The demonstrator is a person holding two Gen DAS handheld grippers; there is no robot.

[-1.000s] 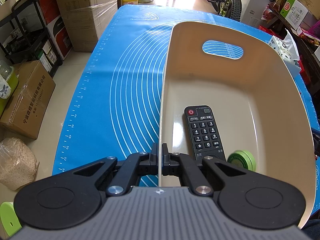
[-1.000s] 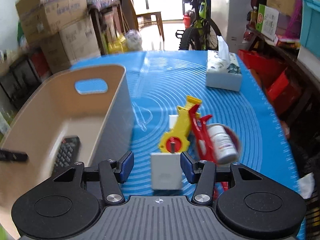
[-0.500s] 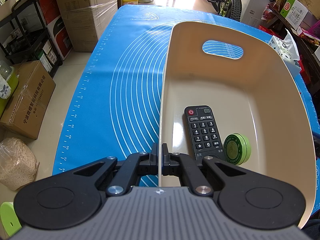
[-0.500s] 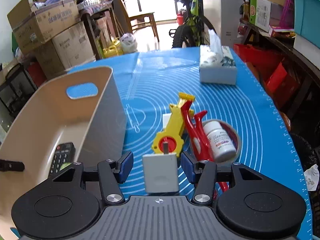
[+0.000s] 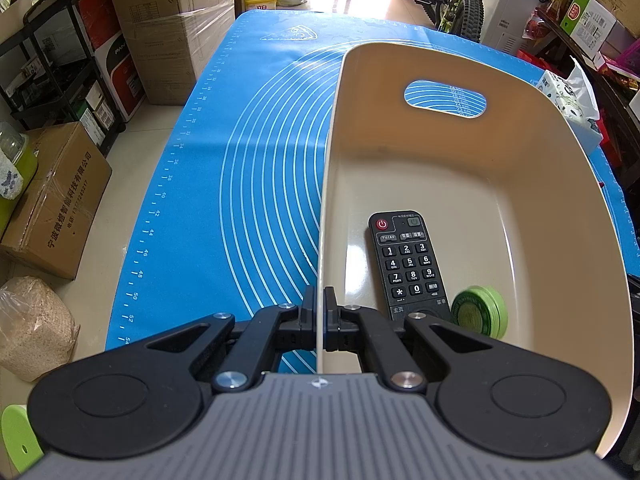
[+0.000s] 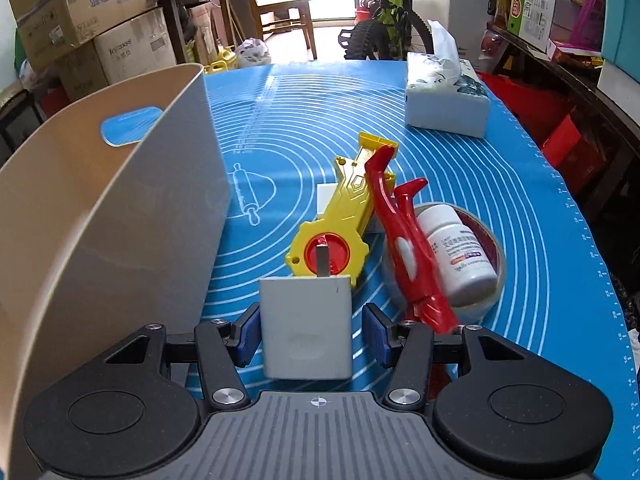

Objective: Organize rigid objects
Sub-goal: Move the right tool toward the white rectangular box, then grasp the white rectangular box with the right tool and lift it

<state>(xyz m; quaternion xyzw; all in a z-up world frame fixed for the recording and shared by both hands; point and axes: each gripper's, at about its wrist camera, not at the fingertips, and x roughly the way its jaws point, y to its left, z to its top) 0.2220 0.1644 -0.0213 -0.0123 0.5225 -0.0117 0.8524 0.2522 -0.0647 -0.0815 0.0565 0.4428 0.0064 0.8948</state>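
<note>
Beige plastic basket point(image 5: 532, 200) with a slot handle sits on the blue silicone mat point(image 5: 256, 152); the left gripper point(image 5: 319, 312) is clamped tight on its thin near wall. Inside, at five o'clock in the left wrist view, lie a black remote control point(image 5: 406, 264) and, touching its lower right corner, a round green tin point(image 5: 480, 312).

In the right wrist view the right gripper point(image 6: 310, 330) stands apart around a flat grey rectangular box point(image 6: 306, 328); its blue pads point(image 6: 250, 332) flank the box without visibly pressing it. Just beyond, toward twelve o'clock, lies a yellow and red toy launcher point(image 6: 340, 224), with a red plastic handle point(image 6: 404, 244) and a white pill bottle point(image 6: 460, 256) resting on a roll of tape point(image 6: 496, 256) at two o'clock. A tissue box point(image 6: 446, 100) sits farther off at one o'clock.
</note>
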